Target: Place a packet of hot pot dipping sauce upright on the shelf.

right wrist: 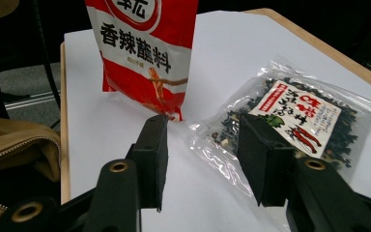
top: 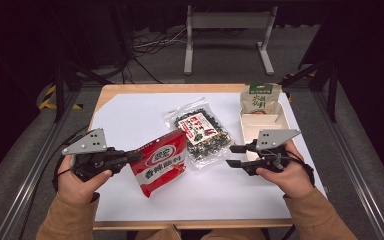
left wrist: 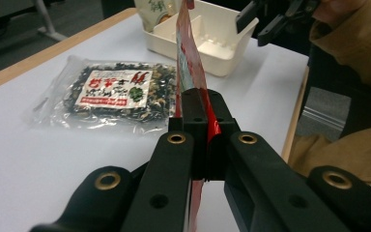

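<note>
Left gripper (top: 132, 156) jaws clench the light, crinkly red pouch (top: 161, 162) edge-on at mid-frame; right gripper (top: 232, 156) jaws released.

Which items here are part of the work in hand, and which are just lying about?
In hand:
- red sachet, clamped in the left gripper
- right gripper, jaws open, empty

Lying about:
- clear packet of dark dried mix, flat on the table
- cream divided tray
- green-topped pouch in the tray
</note>
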